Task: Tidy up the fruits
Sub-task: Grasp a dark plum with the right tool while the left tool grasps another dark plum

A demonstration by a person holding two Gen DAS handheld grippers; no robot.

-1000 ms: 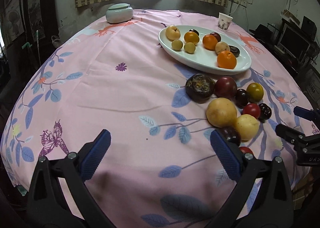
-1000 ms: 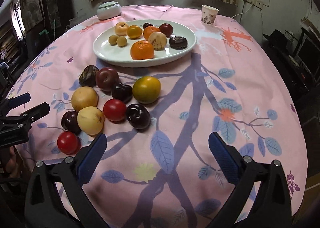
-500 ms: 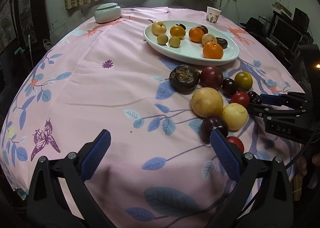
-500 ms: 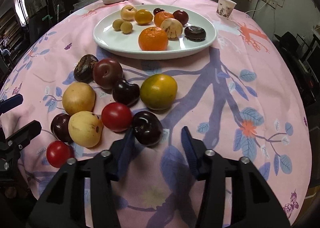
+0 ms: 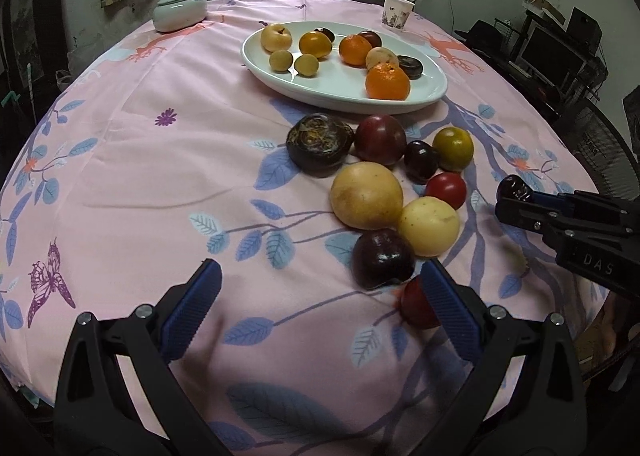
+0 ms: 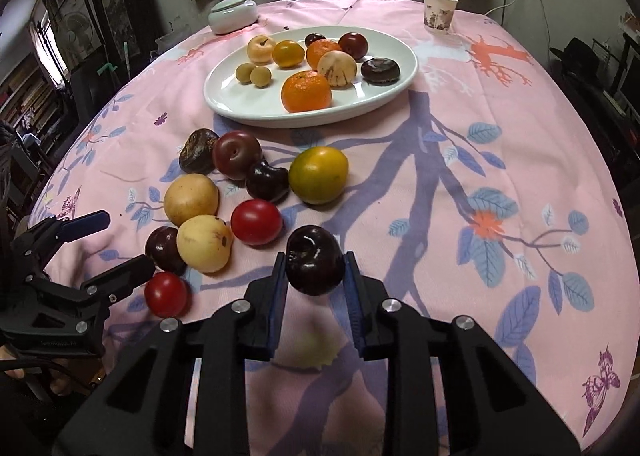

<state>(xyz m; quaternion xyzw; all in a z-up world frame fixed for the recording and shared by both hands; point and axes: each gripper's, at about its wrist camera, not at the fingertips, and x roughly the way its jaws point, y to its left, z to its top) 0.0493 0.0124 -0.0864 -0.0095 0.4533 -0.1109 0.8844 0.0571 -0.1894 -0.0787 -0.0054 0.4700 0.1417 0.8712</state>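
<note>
In the right wrist view my right gripper [image 6: 315, 258] is shut on a dark plum [image 6: 315, 268], its blue pads pressing both sides just above the pink cloth. The left wrist view shows the same plum [image 5: 515, 186] at the tip of that gripper [image 5: 510, 198]. My left gripper [image 5: 320, 272] stands open over the cloth. A small red tomato [image 5: 414, 304] lies just outside its right finger. Several loose fruits lie between the grippers and the white oval plate [image 6: 256, 106], among them a yellow-green one [image 6: 318, 174] and a red tomato [image 6: 256, 222]. The plate holds several fruits.
A paper cup [image 6: 439, 12] and a pale lidded jar [image 6: 234, 14] stand at the far side of the round table. The flowered pink cloth [image 6: 500, 160] drops off at the near edge. Furniture and a monitor [image 5: 552, 60] stand to the right.
My right gripper moved in on the dark plum and closed on it. My left gripper drifted toward the loose fruits, and the small red tomato is now at its right finger.
</note>
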